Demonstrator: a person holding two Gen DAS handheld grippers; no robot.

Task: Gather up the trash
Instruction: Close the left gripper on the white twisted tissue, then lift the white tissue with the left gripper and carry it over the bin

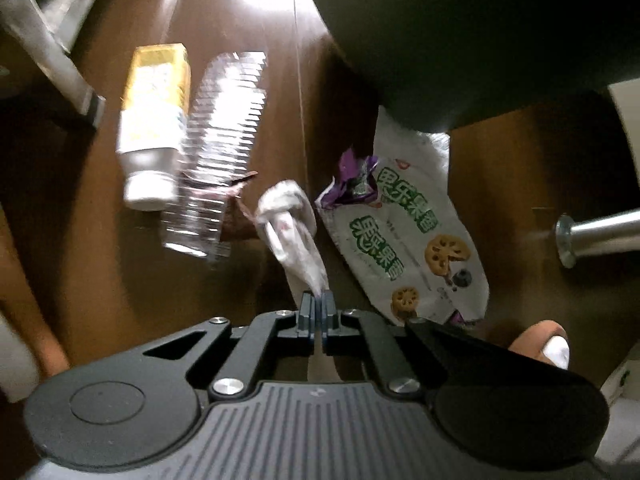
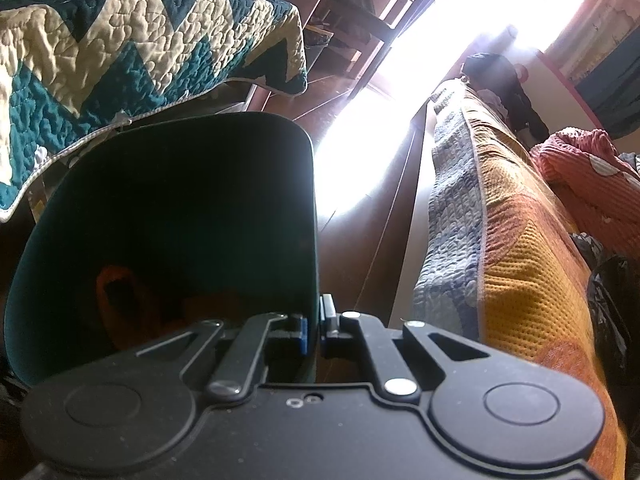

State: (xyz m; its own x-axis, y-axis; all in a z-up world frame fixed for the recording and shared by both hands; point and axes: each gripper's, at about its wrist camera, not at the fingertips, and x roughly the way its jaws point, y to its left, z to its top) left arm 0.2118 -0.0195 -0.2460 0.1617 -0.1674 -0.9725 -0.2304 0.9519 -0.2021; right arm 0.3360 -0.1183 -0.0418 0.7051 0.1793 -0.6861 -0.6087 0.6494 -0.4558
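A: Dangling from the left gripper [image 1: 319, 294] is a crumpled white tissue [image 1: 289, 232], twisted and creased; the jaws are clenched on its near end, and the rest hangs over the brown floor [image 1: 248, 92].

B: What lies around it?

A: Just right of it, a white snack bag [image 1: 404, 236] with green lettering, and a torn purple wrapper [image 1: 354, 184] on that bag's far-left corner. To the left, a clear ribbed bottle [image 1: 216, 152] and a yellow-and-white bottle [image 1: 154, 120], side by side, both blurred.

B: And the right gripper [image 2: 318, 320]?

A: Clamped on the near rim of a dark green bin [image 2: 180, 208]. Its inside is too dark to read; only something orange shows low down.

B: Anything cut off?

A: In the left view the bin's dark bulk covers the snack bag's far end. A metal leg [image 1: 596, 232] juts in at the right edge.

B: Room to move?

A: Bare floor runs far between the teal quilt [image 2: 120, 48] and the orange blanket [image 2: 520, 260].
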